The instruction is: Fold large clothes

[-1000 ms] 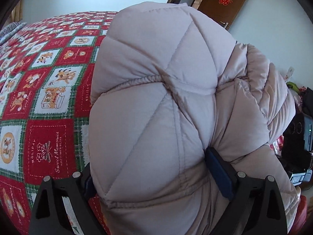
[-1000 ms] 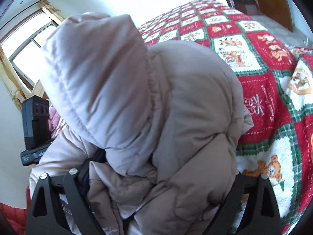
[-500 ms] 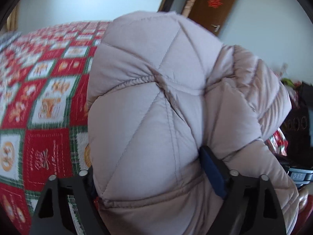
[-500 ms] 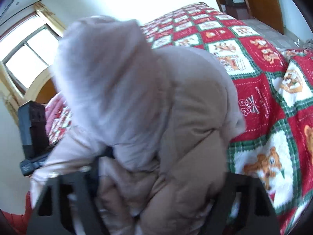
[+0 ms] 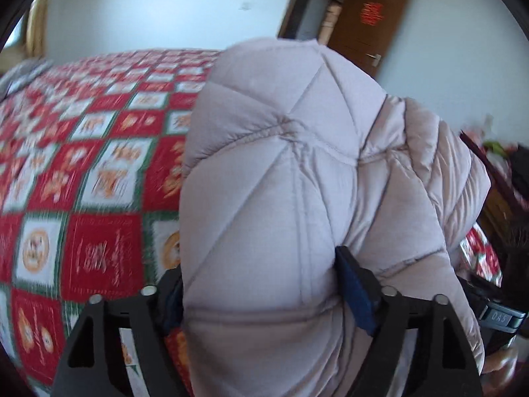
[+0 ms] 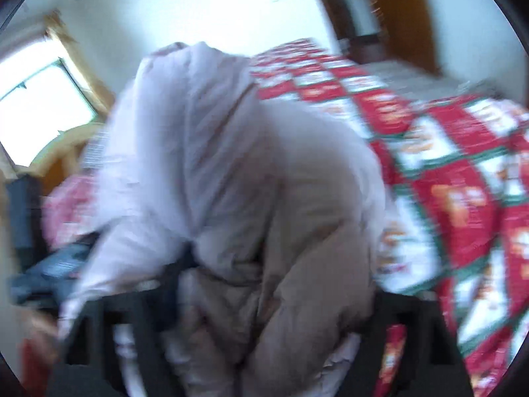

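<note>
A puffy pale pink quilted jacket (image 5: 281, 182) is bunched into a bundle and held up over the bed. In the left wrist view my left gripper (image 5: 261, 271) is shut on its lower part. The blue right pad (image 5: 353, 291) digs into the fabric, though the jaws are easing open. The right wrist view is blurred. There the jacket (image 6: 231, 165) fills the gap of my right gripper (image 6: 284, 281), whose jaws are opening. Whether its pads still press on the fabric is unclear.
A red, white and green patchwork quilt (image 5: 99, 182) covers the bed (image 6: 463, 182) beneath the bundle. A brown door (image 5: 367, 23) stands open on the far wall. A window (image 6: 43, 109) is at the left. A person's hand (image 5: 502, 364) shows at the lower right.
The jacket bundle has risen and shifted a little relative to the quilt. The right wrist view swung and blurred, and more of the far wall and door now shows above the bundle.
</note>
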Available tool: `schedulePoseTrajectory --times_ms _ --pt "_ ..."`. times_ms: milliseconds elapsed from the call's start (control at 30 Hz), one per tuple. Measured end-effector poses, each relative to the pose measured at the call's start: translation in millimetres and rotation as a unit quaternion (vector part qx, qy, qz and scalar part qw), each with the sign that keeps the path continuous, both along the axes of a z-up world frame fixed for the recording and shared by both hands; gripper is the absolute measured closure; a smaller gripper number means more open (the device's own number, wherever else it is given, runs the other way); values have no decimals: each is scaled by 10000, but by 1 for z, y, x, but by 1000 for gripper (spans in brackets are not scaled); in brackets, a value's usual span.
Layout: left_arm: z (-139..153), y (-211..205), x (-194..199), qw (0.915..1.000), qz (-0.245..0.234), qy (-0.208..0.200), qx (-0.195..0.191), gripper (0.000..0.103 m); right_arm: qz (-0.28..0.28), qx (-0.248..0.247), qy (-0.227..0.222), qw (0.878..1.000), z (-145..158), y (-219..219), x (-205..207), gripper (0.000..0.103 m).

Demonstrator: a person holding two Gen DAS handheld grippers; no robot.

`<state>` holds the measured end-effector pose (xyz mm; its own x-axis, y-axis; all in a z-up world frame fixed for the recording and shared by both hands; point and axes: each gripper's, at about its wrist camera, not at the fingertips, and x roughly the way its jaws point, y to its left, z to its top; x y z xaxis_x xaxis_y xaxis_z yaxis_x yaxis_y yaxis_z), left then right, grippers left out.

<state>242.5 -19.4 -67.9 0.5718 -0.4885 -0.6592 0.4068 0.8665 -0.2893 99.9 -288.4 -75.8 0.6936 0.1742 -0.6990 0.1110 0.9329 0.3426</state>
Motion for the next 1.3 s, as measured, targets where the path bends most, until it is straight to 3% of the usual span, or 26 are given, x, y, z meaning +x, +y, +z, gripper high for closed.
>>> schedulePoseTrajectory --times_ms 100,167,233,300,333,433,467,533,600,767,833,933,1000,1100,1167,1233,1267,1300 --pt "-6 5 9 10000 -53 47 10 8 341 1221 215 9917 -20 -14 17 0" --pt "-12 10 19 10000 -51 39 -39 1 604 1160 187 9912 -20 -11 29 0" --pt "-30 22 37 9962 -275 482 -666 1 961 1032 251 9897 -21 -3 42 0" --pt "-55 35 48 9776 -468 1291 -1595 1 1195 931 208 9882 -20 4 44 0" --pt "-58 35 48 9739 -546 1323 -1764 1 1424 1114 225 9833 -21 9 45 5" --pt "-42 14 27 9727 -1261 881 -1740 2 1763 2077 77 9621 -21 11 39 15" --pt "-34 9 21 9723 -1376 744 -1737 2 1830 2288 -10 9561 -17 11 35 24" --pt "-23 9 16 9639 -1546 731 -2042 2 1987 2742 -249 9406 -4 13 20 32" --pt "-8 6 8 9564 -1648 723 -2299 2 2044 2908 -415 9338 9 14 6 35" --pt "50 -29 -17 9433 -2096 418 -2539 2 1848 2855 -1010 9349 66 -18 -39 36" --pt "65 -49 -22 9339 -2332 393 -2680 2 1652 2610 -1247 9429 97 -40 -65 36" --pt "85 -100 -28 9123 -2818 562 -2917 2 1309 2295 -1433 9538 133 -77 -104 36" --pt "94 -142 -33 9060 -3055 628 -2862 2 1024 2087 -1447 9618 145 -102 -125 36" --pt "90 -192 -34 9176 -3091 638 -2414 2 549 1982 -1237 9708 134 -147 -141 36" --pt "77 -225 -32 9401 -2899 518 -1716 2 221 1971 -1022 9748 110 -173 -137 38" --pt "58 -251 -33 9634 -2566 268 -724 3 -200 1719 -657 9827 76 -194 -144 41" --pt "47 -259 -35 9703 -2391 172 -331 3 -347 1503 -520 9867 65 -197 -143 41" --pt "40 -256 -33 9733 -2286 122 -180 3 -515 1141 -374 9914 52 -200 -142 41"
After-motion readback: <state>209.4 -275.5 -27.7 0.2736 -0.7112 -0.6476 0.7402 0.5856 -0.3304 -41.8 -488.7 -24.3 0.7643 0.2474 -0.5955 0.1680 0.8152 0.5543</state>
